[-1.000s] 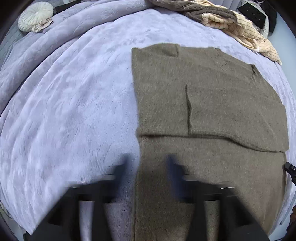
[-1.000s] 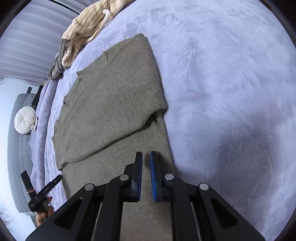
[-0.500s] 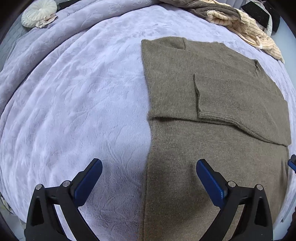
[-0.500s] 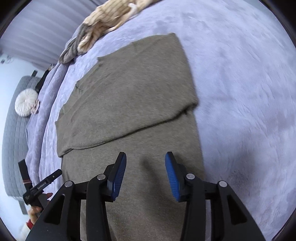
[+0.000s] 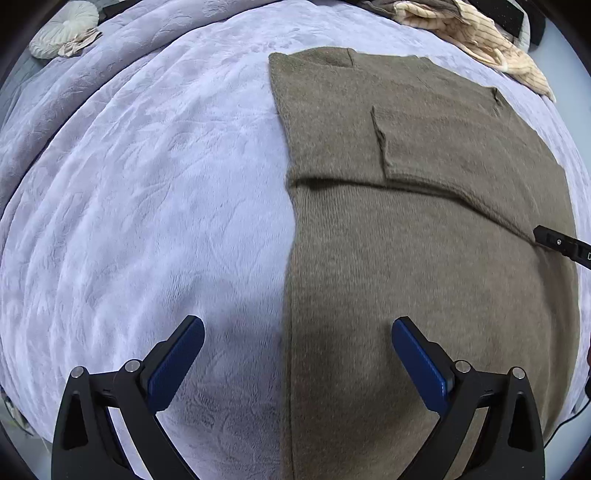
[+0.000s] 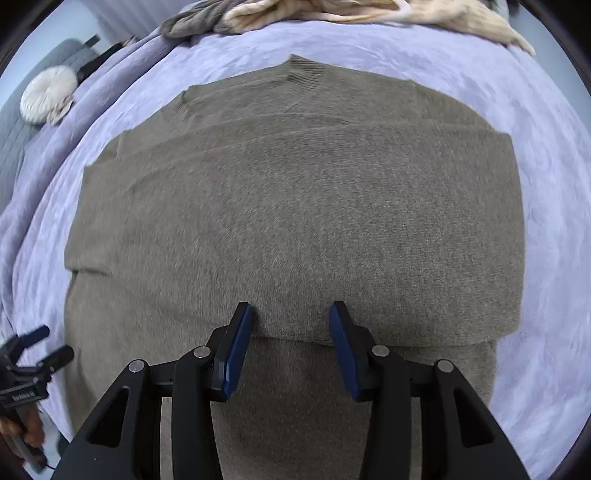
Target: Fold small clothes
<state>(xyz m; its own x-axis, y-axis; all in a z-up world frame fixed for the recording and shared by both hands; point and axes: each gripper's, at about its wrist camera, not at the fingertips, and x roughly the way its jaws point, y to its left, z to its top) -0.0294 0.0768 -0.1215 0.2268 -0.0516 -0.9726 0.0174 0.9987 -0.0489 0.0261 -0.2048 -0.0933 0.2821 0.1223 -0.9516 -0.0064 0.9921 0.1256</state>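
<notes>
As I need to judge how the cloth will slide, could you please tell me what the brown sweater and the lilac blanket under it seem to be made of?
The sweater looks like a soft matte knit, perhaps wool: fine ribs and a fuzzy nap show. The blanket looks like plush fleece with a slight sheen and a pressed leafy pattern.

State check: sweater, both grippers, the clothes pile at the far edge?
olive sweater: flat on the lavender blanket, sleeves folded across the body.
left gripper: jaws wide open, holding nothing, over the sweater's side edge.
right gripper: jaws partly open, just opened, holding nothing, over the folded sleeve's edge.
clothes pile: crumpled, unfolded.
</notes>
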